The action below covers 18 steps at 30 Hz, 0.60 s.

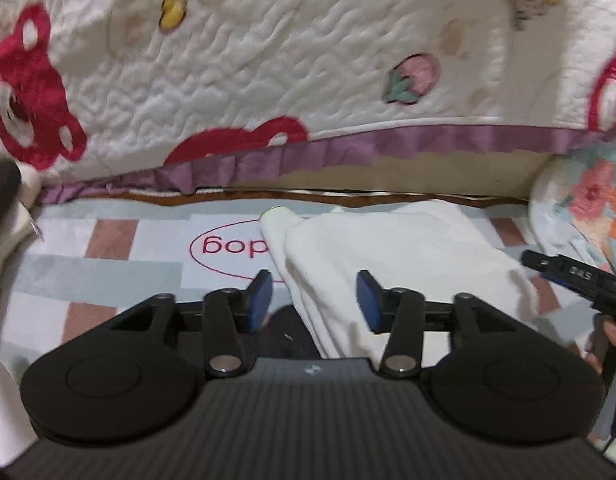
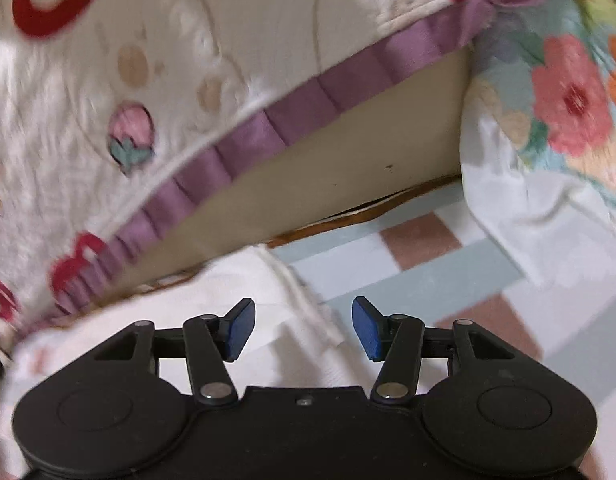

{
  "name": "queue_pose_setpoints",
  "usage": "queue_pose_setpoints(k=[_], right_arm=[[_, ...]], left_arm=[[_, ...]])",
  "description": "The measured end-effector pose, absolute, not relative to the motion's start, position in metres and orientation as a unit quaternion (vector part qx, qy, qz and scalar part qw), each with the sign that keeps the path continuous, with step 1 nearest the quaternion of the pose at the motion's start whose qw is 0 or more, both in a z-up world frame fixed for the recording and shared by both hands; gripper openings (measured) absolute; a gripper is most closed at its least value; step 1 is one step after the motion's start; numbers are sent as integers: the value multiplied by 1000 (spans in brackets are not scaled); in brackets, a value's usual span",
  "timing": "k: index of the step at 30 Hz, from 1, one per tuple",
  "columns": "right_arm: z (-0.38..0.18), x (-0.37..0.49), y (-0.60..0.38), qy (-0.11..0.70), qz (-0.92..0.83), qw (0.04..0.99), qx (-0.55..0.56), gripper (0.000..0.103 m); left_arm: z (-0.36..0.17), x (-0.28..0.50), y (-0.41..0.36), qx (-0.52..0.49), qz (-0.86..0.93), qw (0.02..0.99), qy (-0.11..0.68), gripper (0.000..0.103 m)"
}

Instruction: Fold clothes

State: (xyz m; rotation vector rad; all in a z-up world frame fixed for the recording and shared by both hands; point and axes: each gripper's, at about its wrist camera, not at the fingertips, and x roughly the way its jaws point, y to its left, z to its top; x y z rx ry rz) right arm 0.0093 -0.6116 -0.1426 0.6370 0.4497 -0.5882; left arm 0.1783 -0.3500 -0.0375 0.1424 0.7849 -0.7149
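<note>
A white garment (image 1: 407, 264) lies folded on the checked mat (image 1: 108, 264), with a green-trimmed cuff (image 1: 274, 216) pointing toward the bed. My left gripper (image 1: 315, 302) hovers over its near left edge, open, its blue pads (image 1: 262, 300) clear of the cloth. In the right wrist view the same white garment (image 2: 228, 292) fills the lower left. My right gripper (image 2: 303, 328) stands open over its ribbed right edge, gripping nothing. The right tool's black housing (image 1: 575, 278) shows at the right edge of the left wrist view.
A white quilt (image 1: 268, 80) with red bears and a purple frill (image 1: 347, 152) hangs down the bed side behind the mat. A floral cloth (image 2: 567, 100) drapes at the right. A dark patch (image 1: 288, 332) lies under the left gripper, and white fabric (image 1: 4, 380) at far left.
</note>
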Motion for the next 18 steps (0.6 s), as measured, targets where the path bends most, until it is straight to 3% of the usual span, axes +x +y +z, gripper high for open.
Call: queue_pose_setpoints(k=[5, 10, 13, 18], right_arm=[[-143, -31, -582, 225, -242, 869, 368, 61], [-136, -47, -558, 258, -206, 895, 299, 62], [-126, -49, -556, 261, -199, 908, 261, 59], [-123, -34, -560, 243, -209, 923, 213, 27]], left_arm=[[-13, 157, -346, 59, -359, 859, 360, 55], [-10, 147, -340, 37, -378, 853, 359, 55], [-29, 144, -337, 37, -368, 856, 361, 64], [-80, 152, -346, 7, -395, 842, 368, 62]])
